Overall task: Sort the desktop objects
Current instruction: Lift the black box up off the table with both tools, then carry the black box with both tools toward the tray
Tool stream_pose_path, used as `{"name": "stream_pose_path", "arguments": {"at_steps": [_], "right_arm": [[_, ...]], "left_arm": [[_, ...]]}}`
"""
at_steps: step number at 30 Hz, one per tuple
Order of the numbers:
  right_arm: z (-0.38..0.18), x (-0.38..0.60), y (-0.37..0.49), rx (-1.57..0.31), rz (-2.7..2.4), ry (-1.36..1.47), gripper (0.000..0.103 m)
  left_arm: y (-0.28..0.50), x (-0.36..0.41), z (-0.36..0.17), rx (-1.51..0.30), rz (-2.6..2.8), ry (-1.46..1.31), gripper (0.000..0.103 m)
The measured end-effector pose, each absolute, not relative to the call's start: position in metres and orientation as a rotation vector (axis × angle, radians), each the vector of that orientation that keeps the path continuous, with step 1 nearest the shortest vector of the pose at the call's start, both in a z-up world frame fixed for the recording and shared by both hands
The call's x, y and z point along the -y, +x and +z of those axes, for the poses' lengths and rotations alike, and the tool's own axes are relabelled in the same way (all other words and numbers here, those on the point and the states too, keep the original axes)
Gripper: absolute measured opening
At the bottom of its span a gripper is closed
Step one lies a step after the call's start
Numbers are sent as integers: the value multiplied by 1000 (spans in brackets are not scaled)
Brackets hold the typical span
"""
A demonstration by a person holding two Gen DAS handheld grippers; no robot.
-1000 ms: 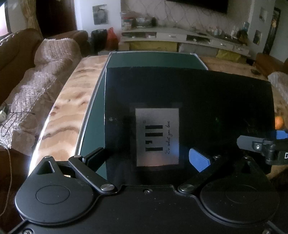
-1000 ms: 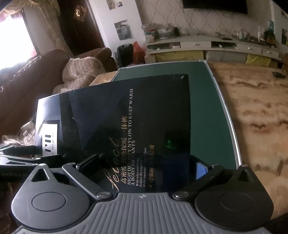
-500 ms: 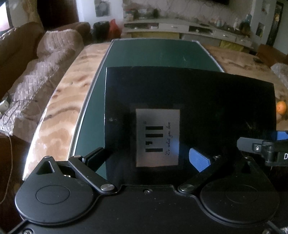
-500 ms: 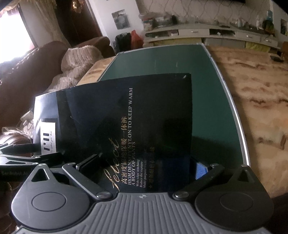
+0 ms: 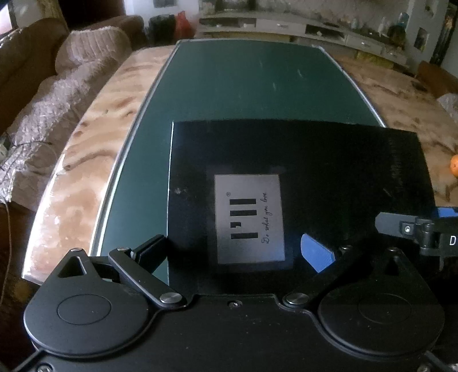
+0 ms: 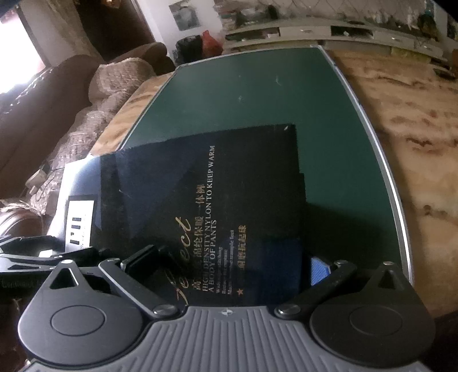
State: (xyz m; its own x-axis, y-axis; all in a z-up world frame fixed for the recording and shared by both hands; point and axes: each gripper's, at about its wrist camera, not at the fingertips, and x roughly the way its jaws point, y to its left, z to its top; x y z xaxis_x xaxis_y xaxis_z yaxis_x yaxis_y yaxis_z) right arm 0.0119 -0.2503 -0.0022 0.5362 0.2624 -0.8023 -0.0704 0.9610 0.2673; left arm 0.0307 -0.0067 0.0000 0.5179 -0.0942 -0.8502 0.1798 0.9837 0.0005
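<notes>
A flat black box with a grey label [image 5: 249, 217] sits between the fingers of my left gripper [image 5: 233, 250], which is shut on its near end. A second flat black box with gold lettering [image 6: 206, 200] is clamped in my right gripper [image 6: 226, 260]. Its left edge overlaps the labelled box [image 6: 78, 220]. The two lie side by side over the near end of the green table top [image 5: 243, 85]. I cannot tell whether they touch it. The right gripper [image 5: 400, 227] shows at the right edge of the left wrist view. The left gripper [image 6: 43, 251] shows at the left edge of the right wrist view.
A beige marbled border [image 5: 94, 143] frames the green top [image 6: 243, 94]. An orange fruit [image 5: 454, 168] lies on it at far right. A brown sofa with a knitted throw [image 5: 71, 71] stands to the left, a low cabinet [image 5: 286, 25] beyond the far end.
Both grippers have tipped forward and down with the boxes still held. More of the green top now shows beyond the boxes' far edges.
</notes>
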Motion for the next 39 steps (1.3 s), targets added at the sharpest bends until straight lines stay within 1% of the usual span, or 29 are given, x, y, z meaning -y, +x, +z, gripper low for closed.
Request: {"name": "stream_pose_path", "arguments": {"at_steps": [4, 5, 6, 7, 10, 11, 14, 15, 16, 19, 23, 26, 27, 28, 30, 39], "right_arm": [[-9, 251, 20, -999, 193, 205, 103], [-11, 251, 22, -1001, 194, 203, 103], [-12, 251, 24, -1002, 204, 202, 101], [-12, 248, 25, -1002, 218, 198, 101], [-13, 242, 28, -990, 198, 170, 101], [-14, 243, 28, -990, 193, 178, 100], [-22, 251, 27, -1000, 193, 200, 100], [-26, 254, 27, -1013, 192, 206, 99], [-30, 257, 27, -1025, 188, 208, 95], [-37, 264, 27, -1036, 191, 244, 95], [-36, 265, 27, -1035, 193, 254, 95], [-35, 267, 27, -1031, 188, 263, 95], [-35, 267, 27, -1029, 186, 266, 95], [-36, 267, 26, -1027, 185, 268, 95], [-37, 266, 22, -1024, 182, 266, 96], [-38, 272, 11, -1030, 201, 263, 94]], "left_arm": [[42, 10, -10, -1037, -176, 93, 100], [44, 15, -13, -1055, -210, 98, 83], [45, 20, -16, -1073, -243, 102, 74], [46, 25, -19, -1086, -273, 109, 76], [42, 43, -14, -1031, -266, 189, 79], [42, 41, -15, -1035, -267, 186, 81], [43, 35, -20, -1047, -268, 176, 83], [43, 29, -21, -1049, -253, 167, 83], [43, 23, -21, -1050, -238, 159, 84], [45, -2, -16, -1049, -203, 83, 84], [51, -36, -10, -1039, -132, 13, 90], [55, -47, -20, -1066, -105, -4, 90], [55, -49, -23, -1075, -104, -8, 92], [53, -50, -26, -1073, -113, -22, 96], [51, -49, -30, -1069, -125, -39, 98], [34, -27, -34, -1069, -219, -5, 97]]}}
